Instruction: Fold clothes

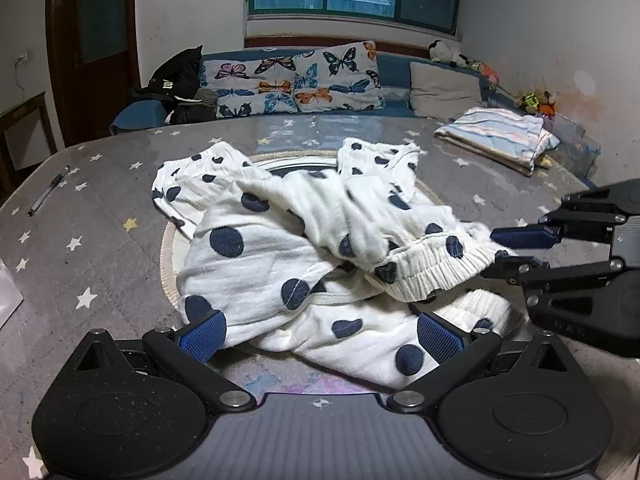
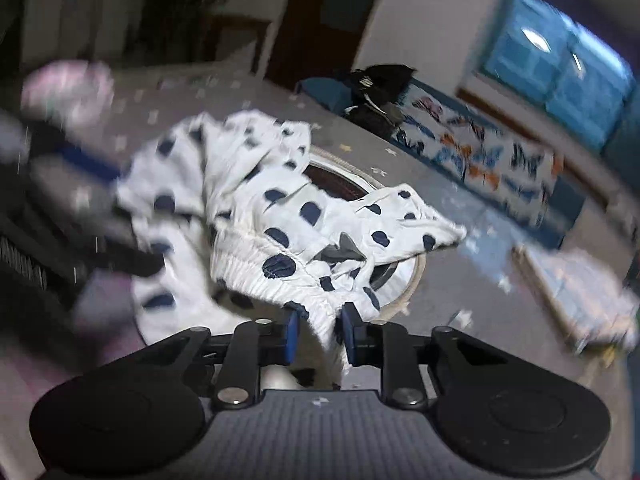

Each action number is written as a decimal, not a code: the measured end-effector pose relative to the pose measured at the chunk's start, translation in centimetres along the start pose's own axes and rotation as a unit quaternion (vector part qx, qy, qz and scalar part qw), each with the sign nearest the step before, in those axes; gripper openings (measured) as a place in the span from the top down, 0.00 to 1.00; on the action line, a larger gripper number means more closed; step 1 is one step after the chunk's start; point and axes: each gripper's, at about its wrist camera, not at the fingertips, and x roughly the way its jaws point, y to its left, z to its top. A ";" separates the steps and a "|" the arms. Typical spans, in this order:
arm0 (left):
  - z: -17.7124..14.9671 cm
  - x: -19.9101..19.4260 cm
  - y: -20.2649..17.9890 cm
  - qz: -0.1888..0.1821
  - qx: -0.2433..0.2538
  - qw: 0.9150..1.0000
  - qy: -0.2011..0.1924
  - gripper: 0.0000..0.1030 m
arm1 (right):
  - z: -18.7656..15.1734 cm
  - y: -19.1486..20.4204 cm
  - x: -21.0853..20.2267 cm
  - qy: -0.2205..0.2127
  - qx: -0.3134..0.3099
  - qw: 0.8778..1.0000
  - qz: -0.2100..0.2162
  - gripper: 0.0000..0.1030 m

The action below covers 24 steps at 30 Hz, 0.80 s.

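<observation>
A crumpled white garment with navy dots [image 1: 280,248] lies in a heap on the grey star-print bed cover [image 1: 80,240]. My left gripper [image 1: 320,338] stands open at the heap's near edge. Its blue pads [image 1: 204,336] are wide apart and the cloth lies loosely between them. My right gripper [image 2: 320,334] is shut on the garment's ribbed elastic waistband [image 2: 280,280], and cloth bunches between its pads. In the left wrist view the right gripper [image 1: 504,248] comes in from the right and holds that waistband [image 1: 432,272] slightly lifted. The right wrist view is blurred, with the left gripper [image 2: 100,200] at its left.
A round cream-rimmed mat [image 1: 168,264] lies under the heap. A folded striped cloth [image 1: 500,140] sits at the back right, and a pen [image 1: 48,190] lies on the left. Butterfly pillows [image 1: 296,80], a grey pillow [image 1: 444,88] and a black bag [image 1: 180,80] line the far edge.
</observation>
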 end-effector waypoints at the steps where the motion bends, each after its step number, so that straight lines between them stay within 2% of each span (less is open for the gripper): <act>1: 0.0 -0.1 -0.1 -0.008 -0.002 1.000 0.000 0.00 | 0.1 -0.7 -0.1 -0.002 0.028 1.000 0.007 0.81; 6: 0.4 -0.4 -1.5 -0.049 0.005 0.999 -0.013 0.01 | -0.2 -3.6 -0.5 -0.005 0.157 0.987 0.042 0.81; 9: 0.6 -0.1 -2.3 -0.064 0.011 0.998 -0.015 0.01 | -0.6 -4.6 -0.6 -0.006 0.208 0.976 0.060 0.81; 13: 1.0 1.0 -3.3 -0.076 0.009 0.997 -0.004 0.10 | -1.0 -6.2 -0.3 -0.004 0.266 0.960 0.090 0.81; 20: 1.4 3.5 -5.4 -0.086 0.006 0.996 0.022 0.22 | -1.0 -6.4 -0.1 -0.012 0.281 0.954 0.102 0.81; 22: 1.4 4.3 -6.1 -0.071 0.014 0.997 0.031 0.28 | -1.1 -6.4 -0.1 -0.014 0.287 0.952 0.103 0.81; 24: 1.3 4.8 -6.2 -0.068 0.014 0.997 0.040 0.44 | -1.2 -6.6 0.0 -0.015 0.294 0.950 0.101 0.81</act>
